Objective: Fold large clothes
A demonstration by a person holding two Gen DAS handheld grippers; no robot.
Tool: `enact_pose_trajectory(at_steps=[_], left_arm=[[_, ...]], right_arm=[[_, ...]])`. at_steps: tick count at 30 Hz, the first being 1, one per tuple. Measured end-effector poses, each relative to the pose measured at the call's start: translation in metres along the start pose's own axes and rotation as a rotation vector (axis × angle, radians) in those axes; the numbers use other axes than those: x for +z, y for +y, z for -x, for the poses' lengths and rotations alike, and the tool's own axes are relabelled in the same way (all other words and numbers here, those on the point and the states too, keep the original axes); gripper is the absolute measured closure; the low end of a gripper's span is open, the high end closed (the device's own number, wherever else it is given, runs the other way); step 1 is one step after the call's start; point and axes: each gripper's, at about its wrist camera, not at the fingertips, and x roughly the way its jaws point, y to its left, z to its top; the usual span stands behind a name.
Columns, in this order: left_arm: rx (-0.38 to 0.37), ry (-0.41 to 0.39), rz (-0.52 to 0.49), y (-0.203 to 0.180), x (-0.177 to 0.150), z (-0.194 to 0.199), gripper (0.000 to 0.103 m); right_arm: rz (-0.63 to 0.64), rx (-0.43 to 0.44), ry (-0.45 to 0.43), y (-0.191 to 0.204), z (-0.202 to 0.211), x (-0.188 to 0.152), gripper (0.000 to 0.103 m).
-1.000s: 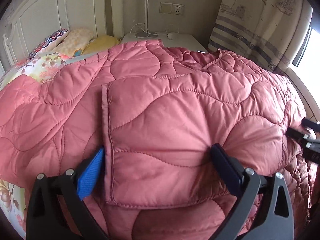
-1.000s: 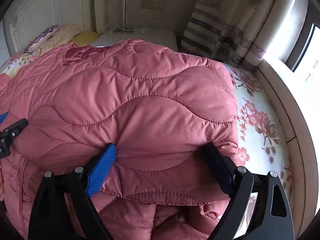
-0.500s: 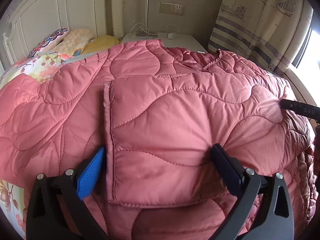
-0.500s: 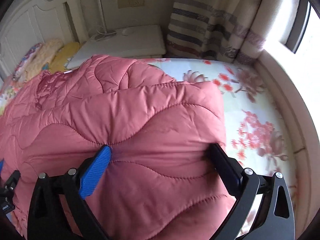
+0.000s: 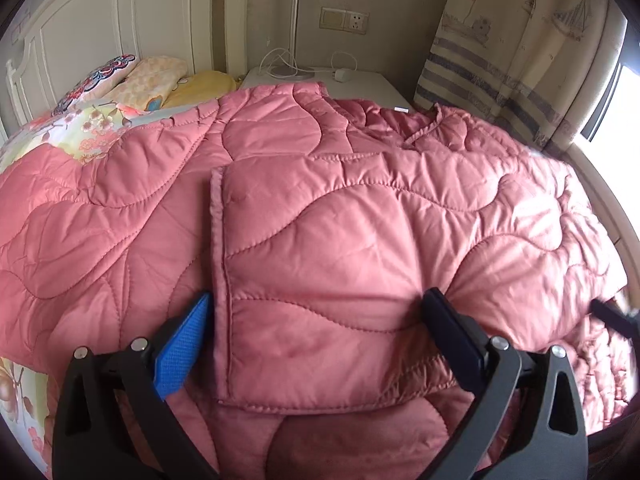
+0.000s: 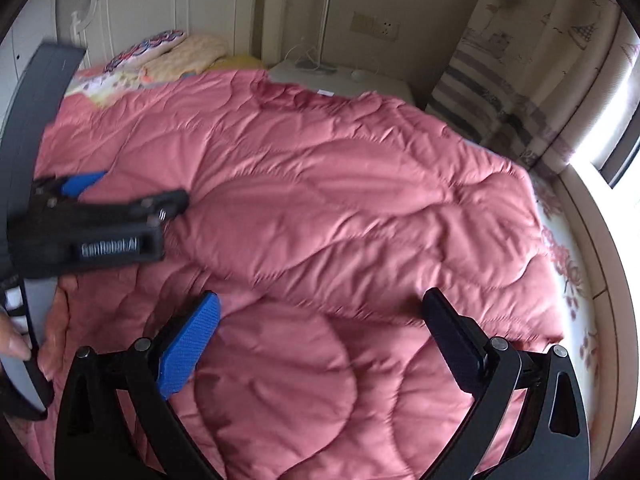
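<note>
A pink quilted coat (image 5: 320,240) lies spread over the bed, with one flap folded across its middle. My left gripper (image 5: 318,300) stands wide on that flap, its fingers at either side of the padded fold and the pads apart. In the right wrist view the coat (image 6: 340,200) lies flat, and my right gripper (image 6: 322,300) hovers open over its near part with nothing pinched. The left gripper (image 6: 132,192) shows at that view's left side, held by a hand (image 6: 12,340). One dark finger (image 5: 612,314) of the right gripper appears at the left wrist view's right edge.
Pillows (image 5: 132,80) lean on the white headboard (image 5: 100,20). A white nightstand (image 5: 360,80) with cables stands behind the coat, and a striped curtain (image 5: 500,60) hangs by the window. The floral sheet (image 6: 568,272) shows to the right of the coat.
The right gripper let go of the bunched coat fold, opened wider and swung left; that fold now lies flat. The left gripper stayed put.
</note>
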Motion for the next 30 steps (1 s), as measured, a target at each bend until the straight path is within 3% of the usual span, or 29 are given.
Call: enact_pose_trajectory(at_steps=[6, 9, 12, 15, 18, 24, 26, 28, 30], left_arm=[[0.002, -0.127, 0.158, 0.051, -0.017, 0.066, 0.002], [0.052, -0.199, 0.271, 0.1, -0.033, 0.103, 0.002], [0.133, -0.231, 0.426, 0.162, -0.048, 0.126, 0.002], [0.207, -0.225, 0.657, 0.234, -0.066, 0.136, 0.002], [0.189, -0.261, 0.816, 0.281, -0.075, 0.138, 0.002], [0.159, -0.298, 0.818, 0.303, -0.041, 0.125, 0.003], [0.16, -0.301, 0.825, 0.303, -0.03, 0.117, 0.018], [0.169, -0.278, 0.832, 0.302, -0.019, 0.114, 0.089], [0.185, -0.314, 0.829, 0.29, -0.007, 0.12, 0.093]], right_arm=[[-0.019, 0.009, -0.008, 0.001, -0.007, -0.01, 0.005], [-0.029, 0.017, -0.014, -0.001, -0.008, -0.012, 0.005], [-0.042, 0.033, -0.015, -0.003, -0.008, -0.015, 0.005], [-0.056, 0.048, -0.012, -0.005, -0.008, -0.015, 0.005], [-0.072, 0.067, -0.007, -0.008, -0.009, -0.017, 0.005], [-0.085, 0.082, -0.005, -0.009, -0.011, -0.017, 0.005], [-0.085, 0.082, -0.005, -0.01, -0.011, -0.018, 0.005], [-0.085, 0.082, -0.005, -0.01, -0.011, -0.018, 0.005], [-0.085, 0.082, -0.005, -0.01, -0.011, -0.018, 0.005]])
